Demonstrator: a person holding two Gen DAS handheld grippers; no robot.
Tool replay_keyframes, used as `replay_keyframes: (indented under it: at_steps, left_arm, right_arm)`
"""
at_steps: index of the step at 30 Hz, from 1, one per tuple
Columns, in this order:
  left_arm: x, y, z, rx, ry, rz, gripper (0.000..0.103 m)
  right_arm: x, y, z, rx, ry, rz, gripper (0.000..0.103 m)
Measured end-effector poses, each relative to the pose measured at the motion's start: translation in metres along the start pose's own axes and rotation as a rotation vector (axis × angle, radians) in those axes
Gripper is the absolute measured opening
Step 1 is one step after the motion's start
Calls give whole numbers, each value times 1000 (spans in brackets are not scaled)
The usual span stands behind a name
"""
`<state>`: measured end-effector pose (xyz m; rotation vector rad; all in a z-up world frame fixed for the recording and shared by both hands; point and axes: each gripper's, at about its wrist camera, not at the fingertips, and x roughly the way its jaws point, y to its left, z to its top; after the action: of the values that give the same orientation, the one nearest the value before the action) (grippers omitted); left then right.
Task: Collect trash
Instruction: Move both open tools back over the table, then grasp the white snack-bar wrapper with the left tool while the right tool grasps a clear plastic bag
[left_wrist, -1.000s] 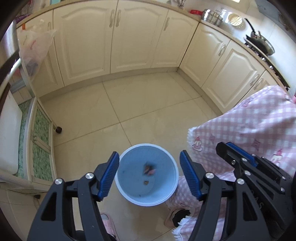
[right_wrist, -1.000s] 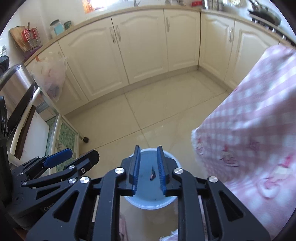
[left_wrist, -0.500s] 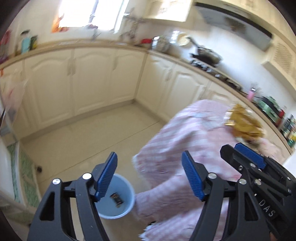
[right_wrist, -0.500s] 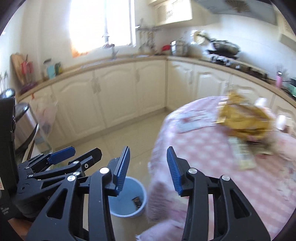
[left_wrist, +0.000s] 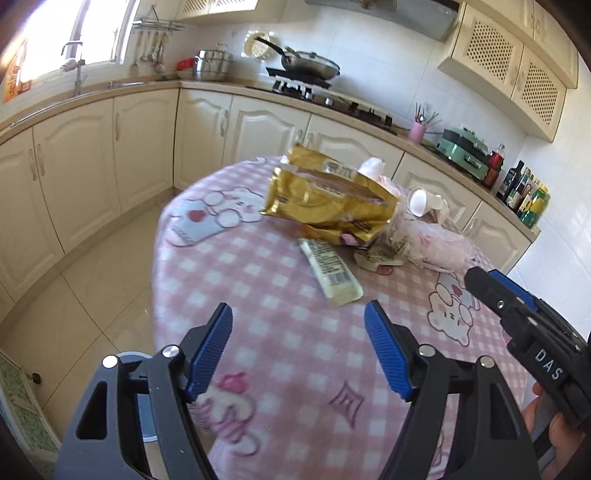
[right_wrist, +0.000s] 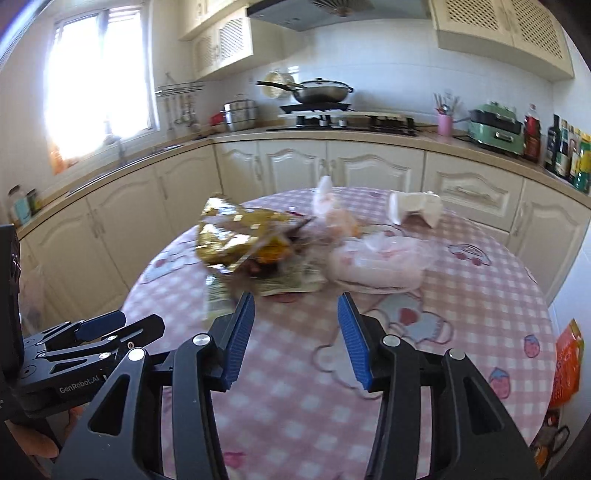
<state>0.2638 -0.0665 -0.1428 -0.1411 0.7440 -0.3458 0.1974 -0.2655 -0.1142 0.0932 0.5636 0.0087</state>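
Observation:
A round table with a pink checked cloth (left_wrist: 288, 332) holds a pile of trash: a gold foil bag (left_wrist: 325, 195), a pale flat wrapper (left_wrist: 330, 271), a crumpled pink plastic bag (left_wrist: 439, 243) and a tipped white paper cup (left_wrist: 421, 201). My left gripper (left_wrist: 299, 347) is open and empty above the table's near edge, short of the wrapper. My right gripper (right_wrist: 295, 336) is open and empty, facing the gold bag (right_wrist: 236, 236), the pink bag (right_wrist: 380, 258) and the cup (right_wrist: 413, 210). The blue bin's rim (left_wrist: 129, 356) shows behind my left finger.
Cream cabinets (left_wrist: 74, 162) and a counter with a sink, pots and a wok on the stove (left_wrist: 306, 70) ring the room. Bottles (right_wrist: 565, 147) stand at the counter's right end. An orange packet (right_wrist: 565, 365) hangs at the table's right edge. Tiled floor (left_wrist: 85, 288) lies left.
Both grippers have swung up from the blue bin on the floor to face the table. My right gripper has opened and the small piece it held now lies in the bin.

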Motion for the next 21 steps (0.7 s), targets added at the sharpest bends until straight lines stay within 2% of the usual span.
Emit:
replay_keyframes:
  at_steps: [3, 6, 10, 11, 15, 17, 18, 19, 20, 21]
  left_arm:
    - [20, -15, 9, 26, 22, 5, 72]
    - [42, -24, 17, 31, 53, 11, 72]
    - [64, -28, 24, 37, 86, 38, 71]
    - [68, -28, 26, 37, 90, 39, 66]
    - [81, -29, 33, 60, 110, 58, 55]
    - [81, -28, 35, 67, 112, 63, 44]
    - [82, -27, 35, 68, 112, 51, 29]
    - [81, -25, 35, 66, 111, 43, 22]
    - [80, -24, 34, 64, 111, 33, 16]
    - [79, -23, 33, 61, 107, 23, 15]
  right_arm:
    - [12, -14, 5, 16, 23, 2, 46]
    - [23, -16, 8, 10, 44, 12, 50]
    - [38, -17, 12, -13, 85, 26, 50]
    - [43, -17, 14, -19, 92, 34, 50]
    - [57, -12, 21, -37, 124, 40, 50]
    - [66, -8, 25, -45, 139, 49, 50]
    - [70, -5, 26, -53, 145, 49, 50]
    - [74, -4, 28, -58, 152, 50, 50]
    - [78, -2, 29, -61, 162, 49, 50]
    - [83, 1, 29, -68, 174, 49, 50]
